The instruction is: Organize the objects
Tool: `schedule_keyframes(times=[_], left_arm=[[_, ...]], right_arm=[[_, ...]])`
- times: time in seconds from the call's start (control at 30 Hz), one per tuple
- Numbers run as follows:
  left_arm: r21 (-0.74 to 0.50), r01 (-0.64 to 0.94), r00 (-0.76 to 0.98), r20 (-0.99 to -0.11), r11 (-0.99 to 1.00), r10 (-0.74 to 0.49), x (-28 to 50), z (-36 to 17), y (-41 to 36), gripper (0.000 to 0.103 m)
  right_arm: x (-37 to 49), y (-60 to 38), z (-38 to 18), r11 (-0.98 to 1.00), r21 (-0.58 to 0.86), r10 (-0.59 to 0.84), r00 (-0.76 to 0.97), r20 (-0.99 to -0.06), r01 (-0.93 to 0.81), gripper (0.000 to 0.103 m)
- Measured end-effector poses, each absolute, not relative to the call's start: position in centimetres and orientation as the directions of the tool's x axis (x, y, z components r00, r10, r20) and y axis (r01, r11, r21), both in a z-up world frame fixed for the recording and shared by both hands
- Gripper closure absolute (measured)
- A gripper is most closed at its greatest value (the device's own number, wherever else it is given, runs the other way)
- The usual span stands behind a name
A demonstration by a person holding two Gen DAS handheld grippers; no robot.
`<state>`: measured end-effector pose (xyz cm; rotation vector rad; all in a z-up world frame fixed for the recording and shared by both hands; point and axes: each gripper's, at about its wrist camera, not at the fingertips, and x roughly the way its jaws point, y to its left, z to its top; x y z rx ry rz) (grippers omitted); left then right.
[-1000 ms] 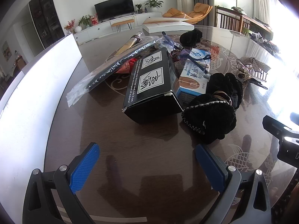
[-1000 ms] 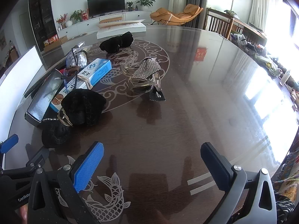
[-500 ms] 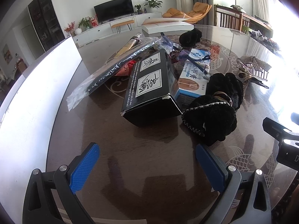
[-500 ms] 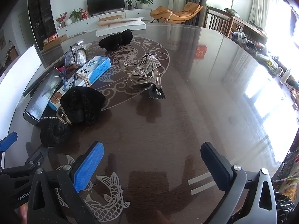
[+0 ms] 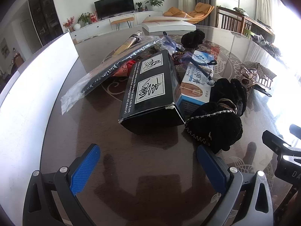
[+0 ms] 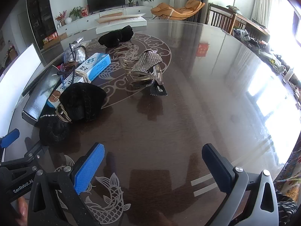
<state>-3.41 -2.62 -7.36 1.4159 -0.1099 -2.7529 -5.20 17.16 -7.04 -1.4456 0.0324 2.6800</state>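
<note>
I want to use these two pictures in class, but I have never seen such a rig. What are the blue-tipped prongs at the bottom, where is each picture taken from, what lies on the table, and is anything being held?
There is no robot. A person holds a two-finger grasping tool in each hand, and a wide-angle camera on each one looks forward along its fingers. The blue-padded prongs are those fingers.

One picture is from the left tool, the other from the right tool. Both stand open above the table and hold nothing.

On the dark glossy table lie a black box, a blue and white carton, a black knitted bundle, a sparkly high-heeled shoe, and a long item in a clear wrapper. A second black bundle lies farther back.
</note>
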Motion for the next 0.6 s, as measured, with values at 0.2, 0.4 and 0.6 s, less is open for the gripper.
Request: schedule_keyframes(times=[0.2, 0.4, 0.6], left_arm=[[0.010, 0.007, -0.558, -0.830, -1.000, -0.012, -4.1, -7.7, -3.4, 0.000], [0.011, 0.001, -0.558, -0.830, -1.000, -0.010, -4.4, -7.8, -3.0, 0.000], [0.009, -0.004, -0.557, -0.830, -1.000, -0.005, -4.5, -7.9, -3.0, 0.000]], right_arm=[[-5.3, 17.2, -7.4, -0.995, -0.026, 0.071, -0.531, -0.844, -0.091, 0.000], [-5.3, 17.2, -7.4, -0.996, -0.021, 0.066, -0.526, -0.848, -0.092, 0.000], [-5.4, 17.3, -7.5, -0.996, -0.015, 0.061, -0.520, -0.852, -0.093, 0.000]])
